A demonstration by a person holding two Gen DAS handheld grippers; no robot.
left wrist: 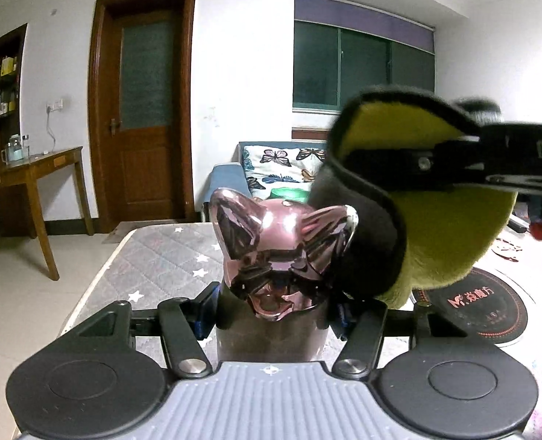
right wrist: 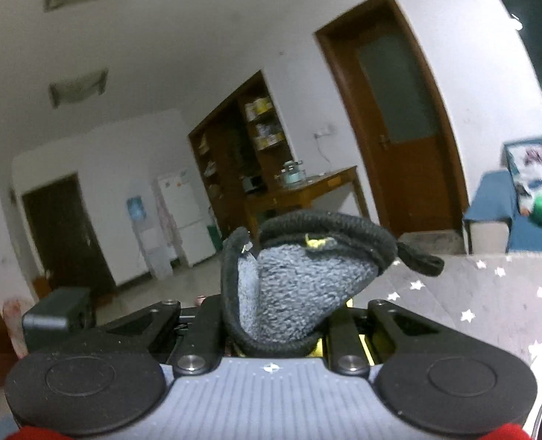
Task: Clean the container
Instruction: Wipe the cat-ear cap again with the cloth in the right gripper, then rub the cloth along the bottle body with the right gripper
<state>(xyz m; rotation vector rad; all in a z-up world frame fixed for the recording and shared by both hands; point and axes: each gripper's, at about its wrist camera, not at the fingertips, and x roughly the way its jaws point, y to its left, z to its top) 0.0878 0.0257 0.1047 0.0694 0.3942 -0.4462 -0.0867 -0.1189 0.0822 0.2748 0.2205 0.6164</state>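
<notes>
Currently I read the left gripper (left wrist: 271, 315) clamped on the dark cylindrical container with the shiny pink cat-head lid (left wrist: 284, 253). It stands upright between the jaws, long axis vertical, ears up, over the grey star-print quilted table (left wrist: 153, 260). My right gripper (right wrist: 274, 315) is closed on a black-edged cleaning cloth, grey on one face and yellow-green on the other (right wrist: 289, 286), whose folded pad touches the lid's right ear.

The left gripper (left wrist: 271, 315) has a ribbed grey body with a small cross mark, flanked by round black discs; black linkage arms pivot on silver screws, blue at the fingers. The right gripper (right wrist: 278, 330) looks the same; red fabric edges its lower corners.
</notes>
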